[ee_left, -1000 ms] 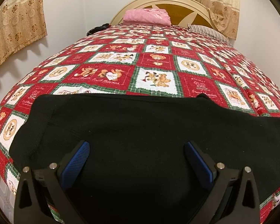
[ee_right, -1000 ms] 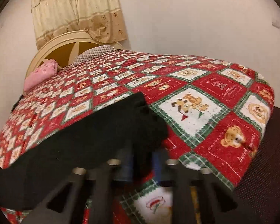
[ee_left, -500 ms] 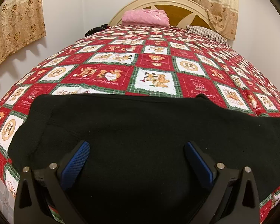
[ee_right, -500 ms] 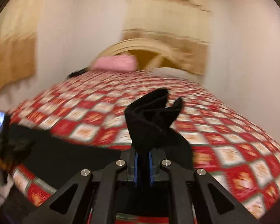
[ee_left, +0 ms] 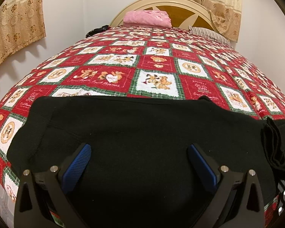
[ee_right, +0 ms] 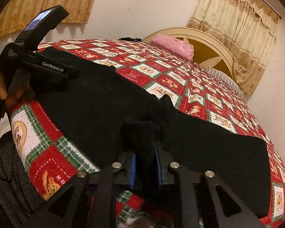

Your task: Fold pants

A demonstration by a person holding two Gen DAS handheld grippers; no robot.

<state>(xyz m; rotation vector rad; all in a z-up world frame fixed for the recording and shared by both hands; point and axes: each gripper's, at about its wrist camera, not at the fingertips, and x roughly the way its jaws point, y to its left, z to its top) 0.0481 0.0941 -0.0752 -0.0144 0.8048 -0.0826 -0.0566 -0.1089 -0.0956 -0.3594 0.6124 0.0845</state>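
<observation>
The black pants [ee_left: 142,136] lie spread across the near edge of the bed [ee_left: 155,79], on its red patchwork quilt, and I am part-way through the first fold: my right gripper [ee_right: 145,169] has a bunched end of the cloth between its blue pads, carried over above the flat part of the garment. Its jaws are opening now, with the fabric between them and, as far as I can judge, no longer pinched hard. My left gripper [ee_left: 140,163] hangs wide open over the middle of the pants, holding nothing.

To do this release well, I want the carried end to land flat on the layer beneath, its edge matched to the edge under it, not dropped as a lump. So I should lower the right gripper until the cloth rests on the pants before I let the jaws go fully wide, then draw back along the line of the fingers so the pads do not drag the fold askew. The knit looks soft and likely to cling. The left gripper is well placed to press the lower layer down if it shifts.
</observation>
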